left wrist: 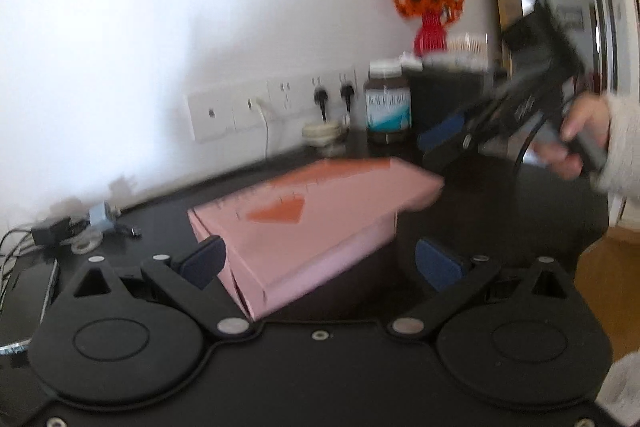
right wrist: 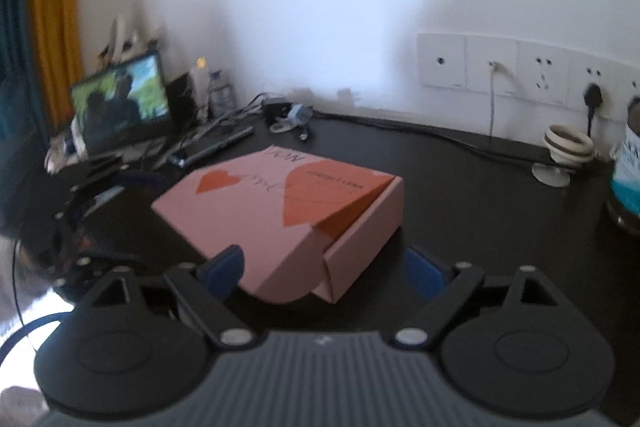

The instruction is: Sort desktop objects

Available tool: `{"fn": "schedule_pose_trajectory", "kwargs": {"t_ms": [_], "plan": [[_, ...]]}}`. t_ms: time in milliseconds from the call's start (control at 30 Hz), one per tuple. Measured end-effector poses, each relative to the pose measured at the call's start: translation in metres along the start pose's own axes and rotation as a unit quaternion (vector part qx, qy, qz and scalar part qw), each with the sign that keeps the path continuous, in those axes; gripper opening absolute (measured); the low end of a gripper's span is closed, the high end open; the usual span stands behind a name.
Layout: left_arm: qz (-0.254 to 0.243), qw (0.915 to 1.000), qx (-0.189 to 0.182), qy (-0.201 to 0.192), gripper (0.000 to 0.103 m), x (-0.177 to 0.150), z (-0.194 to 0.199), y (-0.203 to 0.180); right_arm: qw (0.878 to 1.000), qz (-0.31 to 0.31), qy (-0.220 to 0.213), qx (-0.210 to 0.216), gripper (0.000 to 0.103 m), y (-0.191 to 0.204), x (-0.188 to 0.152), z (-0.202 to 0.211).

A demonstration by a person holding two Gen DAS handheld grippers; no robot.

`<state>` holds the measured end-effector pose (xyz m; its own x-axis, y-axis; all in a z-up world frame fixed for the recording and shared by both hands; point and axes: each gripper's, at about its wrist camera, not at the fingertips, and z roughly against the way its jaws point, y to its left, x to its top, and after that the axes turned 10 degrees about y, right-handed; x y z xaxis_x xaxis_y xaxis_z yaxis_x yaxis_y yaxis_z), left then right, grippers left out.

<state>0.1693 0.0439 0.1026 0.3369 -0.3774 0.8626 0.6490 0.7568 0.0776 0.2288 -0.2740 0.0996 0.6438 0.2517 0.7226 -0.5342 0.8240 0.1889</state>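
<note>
A pink cardboard box [left wrist: 304,223] with orange hearts lies flat on the black desk [left wrist: 500,219]. My left gripper [left wrist: 320,263] is open, with the box's near corner between its blue pads; the right pad stands apart from the box. In the right wrist view the box [right wrist: 280,211] has its flap end between the fingers of my open right gripper [right wrist: 324,269], and the right pad is clear of the cardboard. A hand holds that right gripper [left wrist: 440,147] just past the box's far right corner. The left gripper [right wrist: 80,203] shows blurred at the box's left.
A brown supplement bottle [left wrist: 388,103], a white ribbed cup [left wrist: 322,135] and a red vase of orange flowers [left wrist: 430,7] stand along the wall. Plugs and cables hang from the sockets [right wrist: 520,71]. A small lit screen [right wrist: 120,103], tangled cables and a phone [left wrist: 32,291] fill the left end.
</note>
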Motion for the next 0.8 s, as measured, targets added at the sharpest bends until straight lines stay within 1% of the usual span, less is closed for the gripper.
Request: {"fn": "schedule_pose_trajectory", "kwargs": {"t_ms": [67,233,500,667,800], "plan": [[0.016,0.9998,0.005,-0.012,0.103,0.004,0.002,0.005,1.0,-0.007,0.002,-0.01,0.088,-0.002,0.001,-0.007],[0.035,0.9988,0.026,-0.022,0.103,0.008,-0.001,0.012,1.0,-0.02,0.001,0.0,0.088,-0.003,0.001,-0.016],[0.028,0.9972,0.068,0.009,0.103,0.003,-0.018,0.012,1.0,-0.02,-0.004,0.001,0.089,0.0,-0.003,-0.017],[0.031,0.9963,0.074,0.029,0.103,-0.002,-0.029,0.015,1.0,-0.008,0.023,-0.015,0.089,0.003,-0.01,-0.031],[0.027,0.9957,0.078,0.042,0.103,-0.004,-0.037,0.014,0.999,-0.02,0.026,-0.005,0.089,-0.001,-0.014,-0.037]]}}
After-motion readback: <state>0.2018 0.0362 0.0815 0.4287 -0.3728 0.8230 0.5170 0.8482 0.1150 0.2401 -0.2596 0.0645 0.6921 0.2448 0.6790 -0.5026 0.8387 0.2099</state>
